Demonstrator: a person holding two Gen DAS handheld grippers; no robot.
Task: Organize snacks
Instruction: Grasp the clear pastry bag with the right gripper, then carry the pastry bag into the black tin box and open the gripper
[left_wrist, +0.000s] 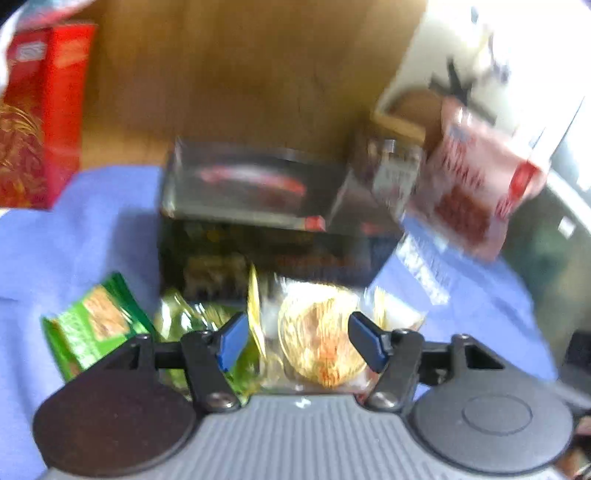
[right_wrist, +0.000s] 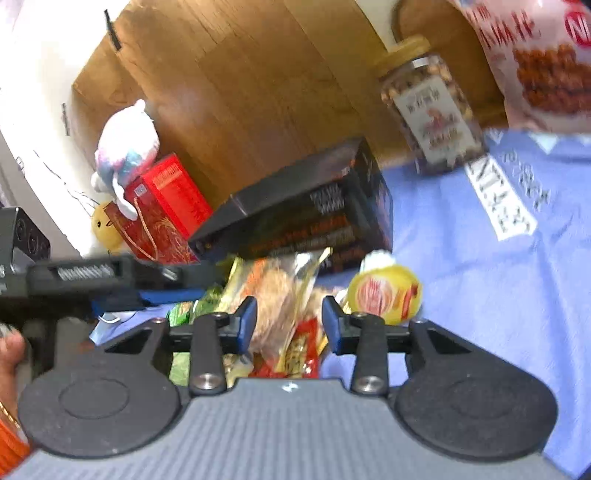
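Both wrist cameras look down at close range; both take in the black box (left_wrist: 258, 206) (right_wrist: 306, 206) and snack pile (left_wrist: 317, 343) (right_wrist: 280, 314).

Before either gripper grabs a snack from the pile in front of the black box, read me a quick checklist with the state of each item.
1. Left gripper jaws apart, nothing pinched: ok.
2. Round cracker pack lined up between the left fingers: ok.
3. Right gripper free of a grip: cannot tell; wrappers sit between the jaws.
4. Yellow jelly cup clear of the right gripper's jaws: ok, it lies just right of them.
5. Picture sharp enough to aim: not ok, both views blurred.
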